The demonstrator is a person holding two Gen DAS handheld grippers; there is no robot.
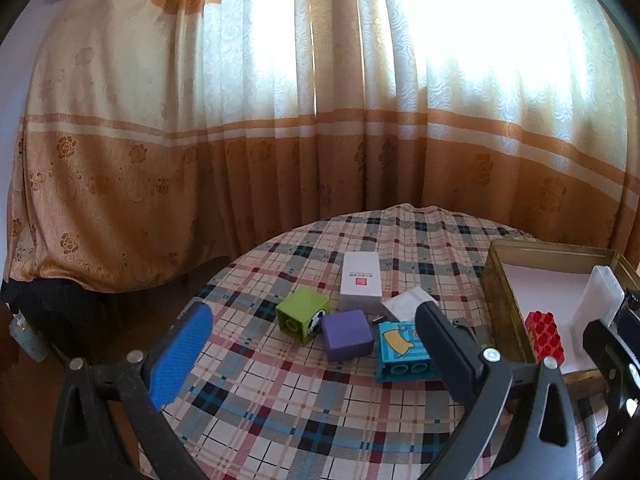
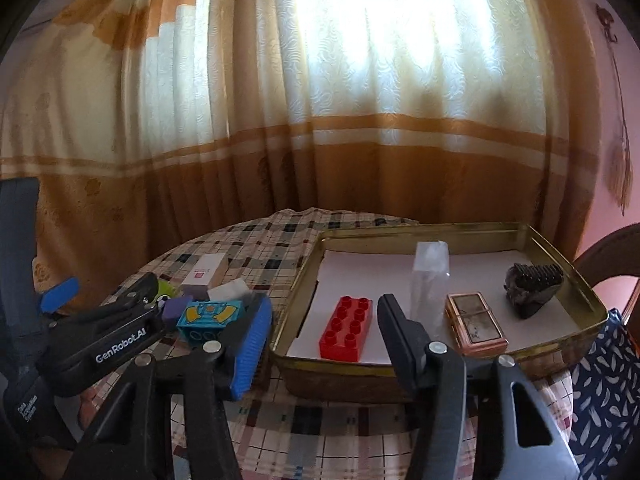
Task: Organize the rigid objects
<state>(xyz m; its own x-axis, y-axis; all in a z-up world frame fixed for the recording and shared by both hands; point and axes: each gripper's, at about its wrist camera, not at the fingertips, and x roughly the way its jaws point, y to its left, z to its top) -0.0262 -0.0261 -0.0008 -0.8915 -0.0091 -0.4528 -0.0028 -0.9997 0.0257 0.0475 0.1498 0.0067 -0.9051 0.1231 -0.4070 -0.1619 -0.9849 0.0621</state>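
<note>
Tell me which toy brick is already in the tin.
The red brick, studs up on the tin's white liner; the green and blue bricks lie on the tablecloth.

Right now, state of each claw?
Left claw: open, holding nothing.
Right claw: open, nothing between its fingers.

Daylight glows through cream and orange curtains (image 1: 280, 120) hanging behind a round table (image 1: 304, 412) covered in a plaid cloth, with a pinkish wall (image 2: 624, 92) at right.

white box (image 1: 404, 303) half hidden behind a tool finger — print on tall box (image 1: 360, 280) unreadable.
</note>
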